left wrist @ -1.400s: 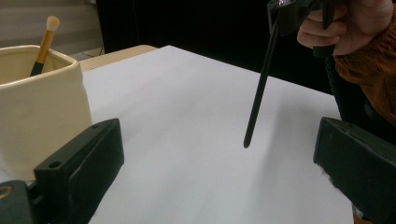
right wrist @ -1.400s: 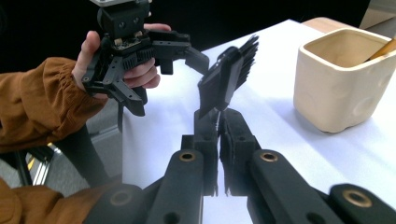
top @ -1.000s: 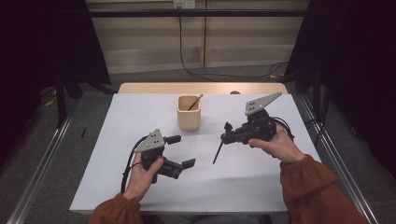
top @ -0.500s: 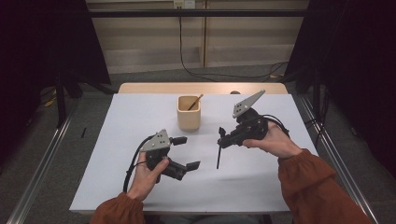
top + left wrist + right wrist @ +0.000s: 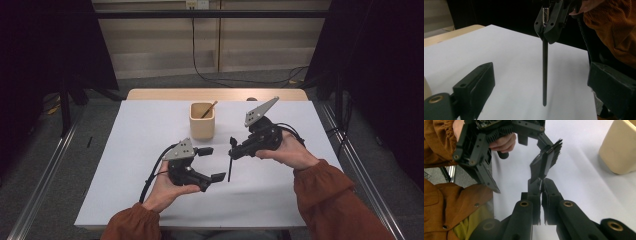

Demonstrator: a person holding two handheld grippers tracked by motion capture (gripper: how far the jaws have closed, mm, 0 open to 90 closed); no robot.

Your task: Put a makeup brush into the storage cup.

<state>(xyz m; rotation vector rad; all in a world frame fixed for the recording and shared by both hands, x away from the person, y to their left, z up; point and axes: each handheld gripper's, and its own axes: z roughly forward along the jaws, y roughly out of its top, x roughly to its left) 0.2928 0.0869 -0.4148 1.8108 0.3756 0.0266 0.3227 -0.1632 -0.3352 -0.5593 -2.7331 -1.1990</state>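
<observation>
My right gripper (image 5: 234,146) is shut on the top of a thin black rod (image 5: 229,167), which hangs straight down with its tip just above the white table sheet (image 5: 150,130). The left gripper (image 5: 212,163) lies on its side just left of the rod. Its jaws stand wide apart and have just been closing a little. In the left gripper view the rod (image 5: 545,75) hangs ahead of the gap between the two pads (image 5: 477,82), touching neither. In the right gripper view my shut right gripper (image 5: 541,185) points at the open left gripper (image 5: 519,167).
A beige cup (image 5: 202,121) with a wooden stick (image 5: 210,108) leaning in it stands at the back middle of the sheet; it shows as the cup (image 5: 621,147) in the right gripper view. Beyond it runs the table's bare wooden edge (image 5: 165,94). Orange sleeves (image 5: 335,200) come in from the front.
The left hand has slid right, bringing its open jaws up to the hanging rod. The right gripper has kept its hold on the rod and shifted slightly left.
</observation>
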